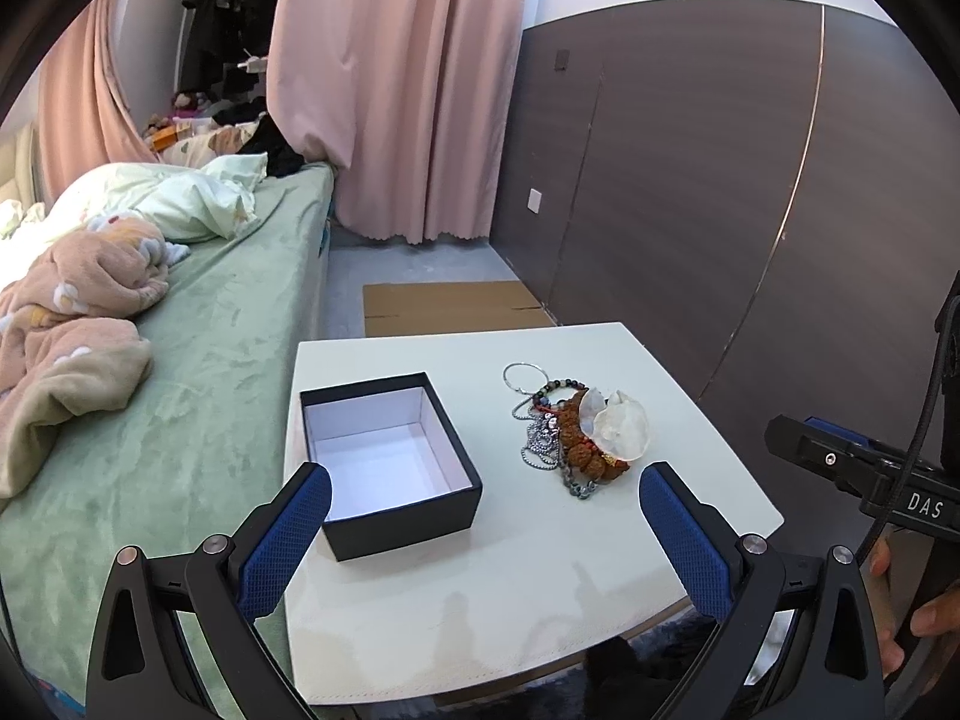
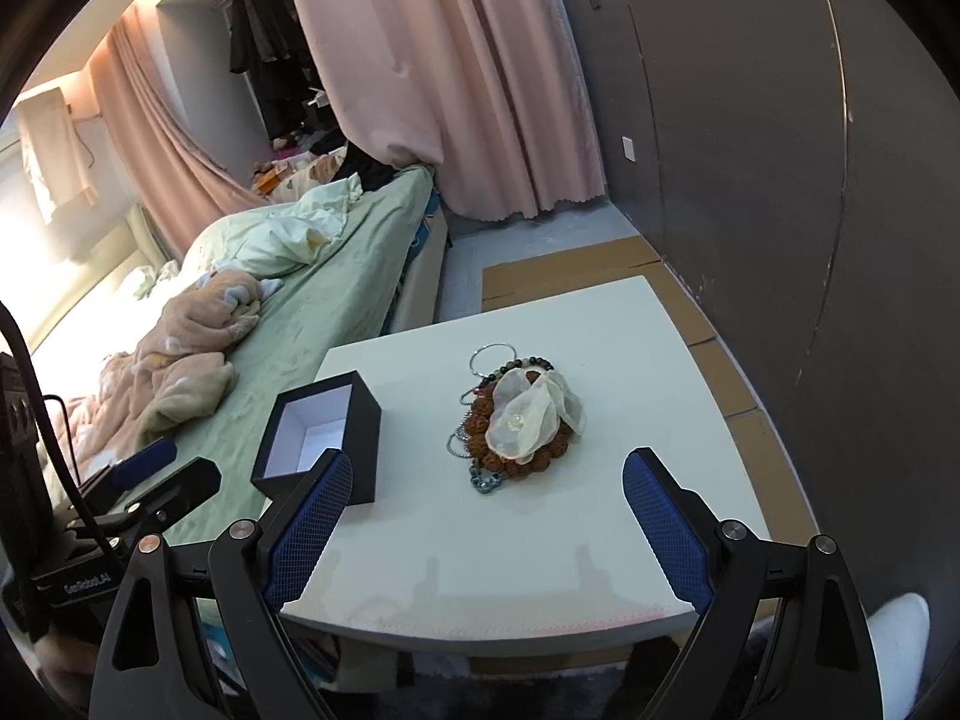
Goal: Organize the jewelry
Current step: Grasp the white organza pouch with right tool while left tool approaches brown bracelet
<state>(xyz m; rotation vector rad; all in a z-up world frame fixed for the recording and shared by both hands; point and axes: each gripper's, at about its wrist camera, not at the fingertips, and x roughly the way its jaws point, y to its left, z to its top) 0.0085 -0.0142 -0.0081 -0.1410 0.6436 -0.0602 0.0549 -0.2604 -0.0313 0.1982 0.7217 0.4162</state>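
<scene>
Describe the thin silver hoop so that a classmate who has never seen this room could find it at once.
Start at the small white square table beside the green-sheeted bed. To the right of the open black cardboard box lies a tangled jewelry pile. The thin silver metal hoop sticks out at the pile's far edge: a bare, plain ring, unlike the beaded bracelets and chains beside it.

Open black box (image 1: 390, 462) beside tangled jewelry pile (image 1: 576, 432) — apart.

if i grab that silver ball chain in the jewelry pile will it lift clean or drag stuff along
The silver ball chain looks limp, so it would likely droop. It lies tangled under the brown bead bracelet, so it may drag that along. Its small smooth beads might slip.
</scene>
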